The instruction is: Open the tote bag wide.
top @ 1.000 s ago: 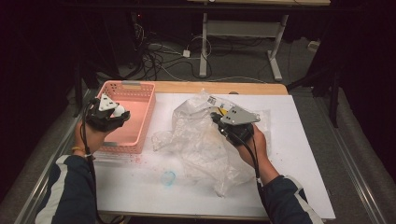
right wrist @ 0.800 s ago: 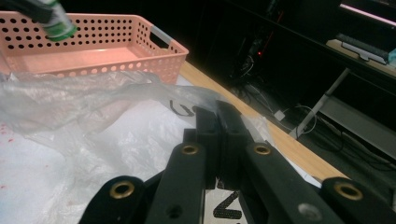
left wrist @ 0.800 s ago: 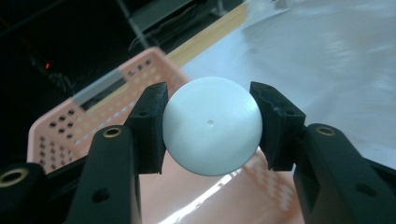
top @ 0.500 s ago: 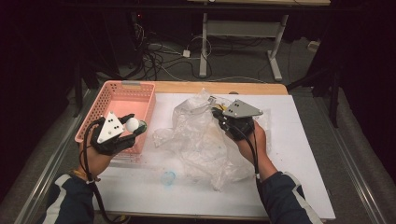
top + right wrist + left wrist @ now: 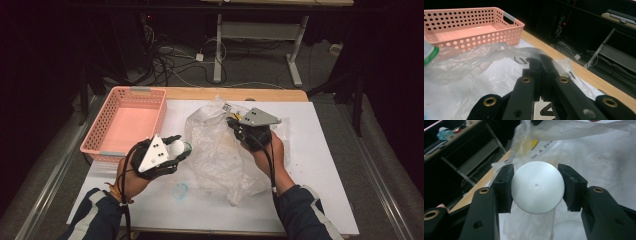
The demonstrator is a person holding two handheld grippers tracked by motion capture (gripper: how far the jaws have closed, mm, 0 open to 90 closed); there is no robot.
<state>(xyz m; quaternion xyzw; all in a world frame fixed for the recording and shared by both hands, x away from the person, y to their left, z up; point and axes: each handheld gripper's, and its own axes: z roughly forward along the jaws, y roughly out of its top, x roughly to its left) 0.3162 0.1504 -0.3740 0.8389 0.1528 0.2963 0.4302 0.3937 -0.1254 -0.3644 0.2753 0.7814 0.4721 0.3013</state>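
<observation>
The white ball (image 5: 537, 187) sits squarely between the black pads of the left gripper (image 5: 176, 148), the jaws standing about half open and pressed to the ball's two sides at its widest part, a hold that keeps a round, smooth thing from rolling out. With the clear plastic bag (image 5: 220, 150) as landmark, the ball hangs in the air just off the bag's left edge, above the white table cover (image 5: 320, 170), and the left gripper view looks past it toward the bag's crumpled film; this suggests the ball is meant to go into the bag. The right gripper (image 5: 239, 124) is at the bag's far upper edge, its jaws fully closed with a fold of the film pinched between them, as the right gripper view shows; held so, the bag probably stays put and its mouth can be lifted for the ball. The pink basket (image 5: 107, 127) stands empty, left of the bag.
</observation>
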